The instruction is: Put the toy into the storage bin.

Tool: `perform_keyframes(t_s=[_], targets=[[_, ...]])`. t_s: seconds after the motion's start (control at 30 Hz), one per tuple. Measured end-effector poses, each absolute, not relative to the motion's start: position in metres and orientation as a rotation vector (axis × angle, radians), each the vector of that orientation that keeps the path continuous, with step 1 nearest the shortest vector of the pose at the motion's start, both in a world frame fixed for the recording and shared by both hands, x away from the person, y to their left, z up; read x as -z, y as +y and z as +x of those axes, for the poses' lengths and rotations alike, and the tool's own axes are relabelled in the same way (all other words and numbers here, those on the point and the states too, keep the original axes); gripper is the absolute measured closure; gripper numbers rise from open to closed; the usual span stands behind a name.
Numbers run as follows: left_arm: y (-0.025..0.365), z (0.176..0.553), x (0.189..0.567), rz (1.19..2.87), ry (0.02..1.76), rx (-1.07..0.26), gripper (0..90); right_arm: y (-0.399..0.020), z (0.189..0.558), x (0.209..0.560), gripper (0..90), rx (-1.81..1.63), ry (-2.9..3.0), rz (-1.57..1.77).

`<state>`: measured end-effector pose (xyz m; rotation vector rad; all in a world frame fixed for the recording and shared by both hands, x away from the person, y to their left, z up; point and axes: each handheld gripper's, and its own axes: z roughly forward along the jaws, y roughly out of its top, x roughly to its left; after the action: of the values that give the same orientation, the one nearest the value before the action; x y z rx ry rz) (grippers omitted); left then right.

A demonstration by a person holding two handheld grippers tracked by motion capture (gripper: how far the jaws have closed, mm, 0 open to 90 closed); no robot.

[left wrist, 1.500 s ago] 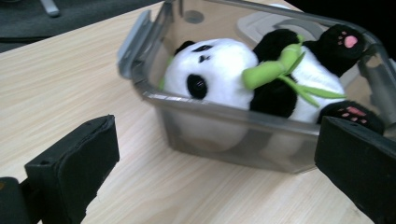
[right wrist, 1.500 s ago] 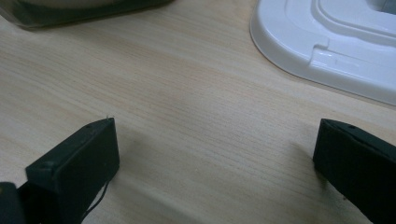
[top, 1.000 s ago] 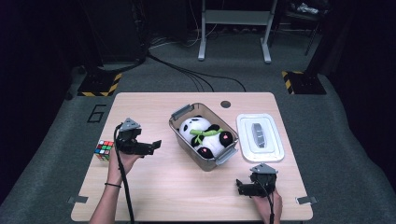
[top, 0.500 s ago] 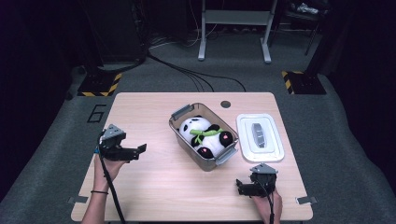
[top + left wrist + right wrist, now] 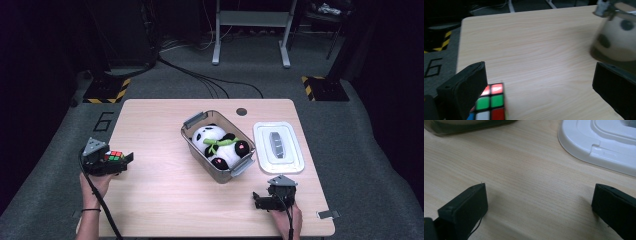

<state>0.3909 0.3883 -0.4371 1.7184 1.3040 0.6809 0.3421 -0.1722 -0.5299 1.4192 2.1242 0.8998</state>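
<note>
Wooden table [image 5: 165,200], Rubik's cube [image 5: 489,102] beside left gripper's [image 5: 539,85] spread fingers [image 5: 464,87]

Bright lit table [image 5: 160,200], dark surroundings, soft shadows, blurred bin [image 5: 616,37] in left gripper view

In the left gripper view the puzzle cube [image 5: 490,103] is cut off by the bottom edge and partly hidden behind the near jaw, so whether that jaw touches it cannot be told. The clear bin [image 5: 616,37] is blurred and cropped at the right edge. In the right gripper view the white lid [image 5: 599,143] runs off the top and right edges.
</note>
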Motion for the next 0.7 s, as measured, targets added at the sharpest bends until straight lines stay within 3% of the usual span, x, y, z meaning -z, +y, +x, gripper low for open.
perform_keyframes(t_s=[0.33,0.7], targets=[[0.421,0.403,0.464,1.689,1.457,-0.694,0.0,-0.172,0.342,0.53,0.0,-0.899,2.126,1.418],[0.427,0.418,0.497,1.75,1.521,-0.655,3.2,-0.172,0.342,0.53,0.0,-0.899,2.125,1.419]])
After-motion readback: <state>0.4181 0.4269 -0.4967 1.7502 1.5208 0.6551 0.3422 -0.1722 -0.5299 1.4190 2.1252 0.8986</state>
